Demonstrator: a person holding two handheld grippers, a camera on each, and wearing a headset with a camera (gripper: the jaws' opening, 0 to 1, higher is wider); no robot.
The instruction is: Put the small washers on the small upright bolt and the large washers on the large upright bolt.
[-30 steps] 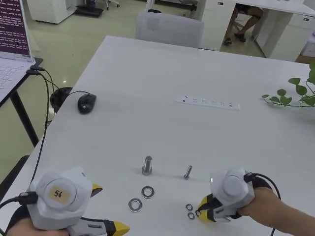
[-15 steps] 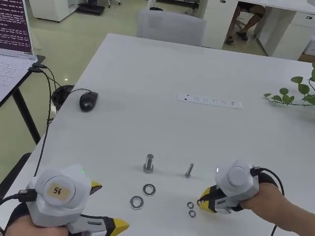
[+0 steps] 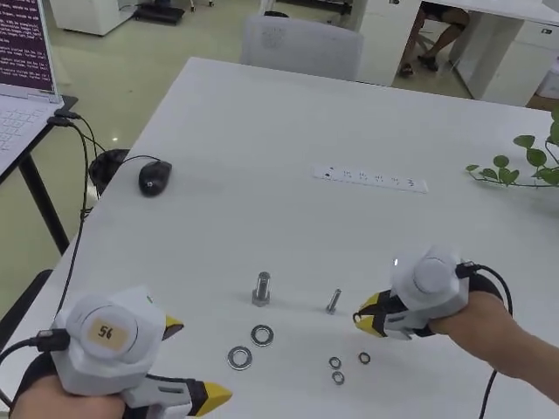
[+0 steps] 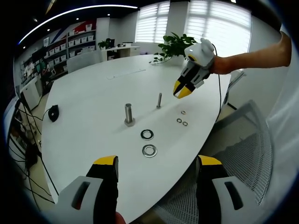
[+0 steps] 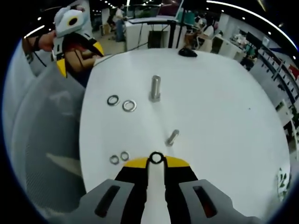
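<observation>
Pinching a small washer by its rim, the right gripper is closed on it above the desk. Risk: the thin hold slips, or a tilted washer catches the bolt top and drops. The small bolt stands near, at one o'clock of the tips in the right gripper view. The left gripper hangs open, empty.

A black mouse lies at the white worktop's nine o'clock edge, a power strip toward twelve, a leafy plant at three.
</observation>
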